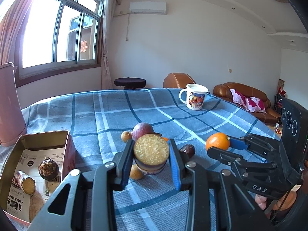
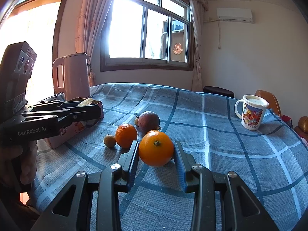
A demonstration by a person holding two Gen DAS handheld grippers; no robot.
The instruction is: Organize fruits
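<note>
My left gripper [image 1: 151,152] is shut on a cut sweet potato piece [image 1: 151,150] with a yellow face, held above the blue checked cloth. It shows in the right wrist view [image 2: 84,102] over the pink tin [image 2: 67,132]. My right gripper [image 2: 156,150] is shut on an orange [image 2: 156,148], also seen in the left wrist view [image 1: 218,141]. On the cloth lie a second orange [image 2: 126,135], a purple passion fruit [image 2: 148,121], small longans [image 2: 110,140] and a dark date [image 1: 187,150]. The tin [image 1: 66,146] holds a sweet potato piece [image 1: 26,182] and a dark fruit [image 1: 48,168].
A pink kettle [image 2: 74,77] stands behind the tin at the table's far left. A white cartoon mug [image 2: 252,112] stands at the far right edge. Brown sofas [image 1: 248,100] and a dark stool [image 1: 130,82] lie beyond the table.
</note>
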